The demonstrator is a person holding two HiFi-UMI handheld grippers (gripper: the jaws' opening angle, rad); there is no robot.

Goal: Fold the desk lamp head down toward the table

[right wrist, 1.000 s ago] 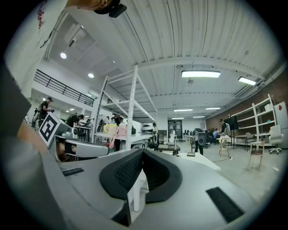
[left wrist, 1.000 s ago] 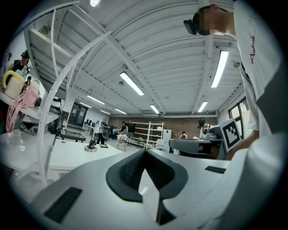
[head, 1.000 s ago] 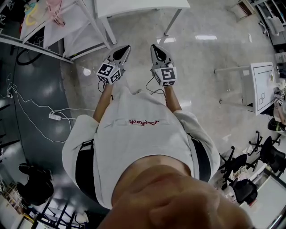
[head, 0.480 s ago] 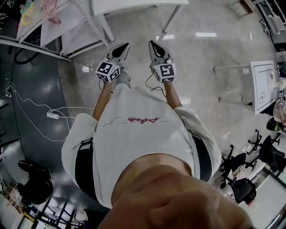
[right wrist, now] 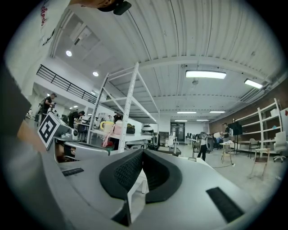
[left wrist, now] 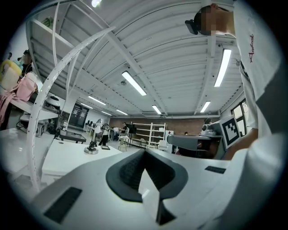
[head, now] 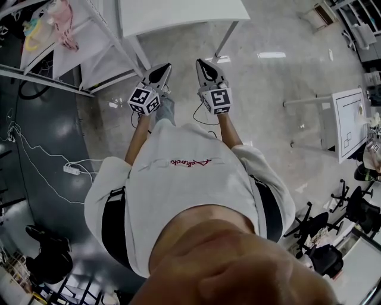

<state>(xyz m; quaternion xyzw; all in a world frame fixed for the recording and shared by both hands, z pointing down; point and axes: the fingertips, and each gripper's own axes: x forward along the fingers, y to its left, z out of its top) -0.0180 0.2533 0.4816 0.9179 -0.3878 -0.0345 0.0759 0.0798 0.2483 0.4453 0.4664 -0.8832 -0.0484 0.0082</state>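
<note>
Grey two-jaw left gripper (head: pixel 162 67): jaws clenched together, nothing between them, held level in front of the person's white shirt (head: pixel 184 179). Matching right gripper (head: pixel 203 62): clenched, empty, just beside it. White rectangular table (head: pixel 178 12) ahead. On it a small dark round-based upright item (left wrist: pixel 91 148), possibly the desk lamp; too small to tell.

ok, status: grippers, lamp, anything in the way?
Left gripper shut, empty. Right gripper shut, empty. Lamp not made out; white table ahead, not reached. Only floor between.
</note>
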